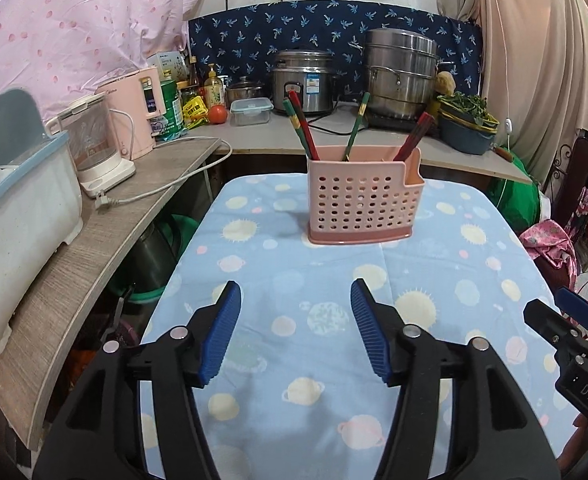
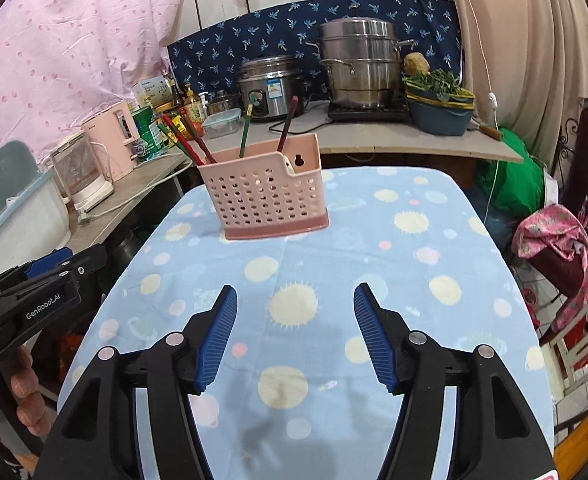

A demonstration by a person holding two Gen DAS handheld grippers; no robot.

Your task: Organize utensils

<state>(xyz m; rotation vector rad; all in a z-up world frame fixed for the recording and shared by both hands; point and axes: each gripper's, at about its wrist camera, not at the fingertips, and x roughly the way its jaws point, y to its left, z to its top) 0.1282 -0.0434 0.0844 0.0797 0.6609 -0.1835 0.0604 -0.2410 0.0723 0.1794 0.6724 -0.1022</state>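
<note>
Kitchen corner; table (image 1: 334,360) under blue planet-print cloth. Pink perforated utensil holder (image 1: 364,200) upright at the far middle, holding chopsticks (image 1: 304,128) that lean out of its top. Left tool (image 1: 296,332): jaws apart, nothing between. Right tool (image 2: 296,336): jaws apart, nothing between. Both near the cloth's front edge, well apart from holder.

Both grippers, left gripper (image 1: 296,334) and right gripper (image 2: 296,338), share black plastic frames, 2 ribbed blue fingers (image 2: 217,340) each, and silver round screws. White lettering reads "GenRobot.AI" and "DAS".
</note>
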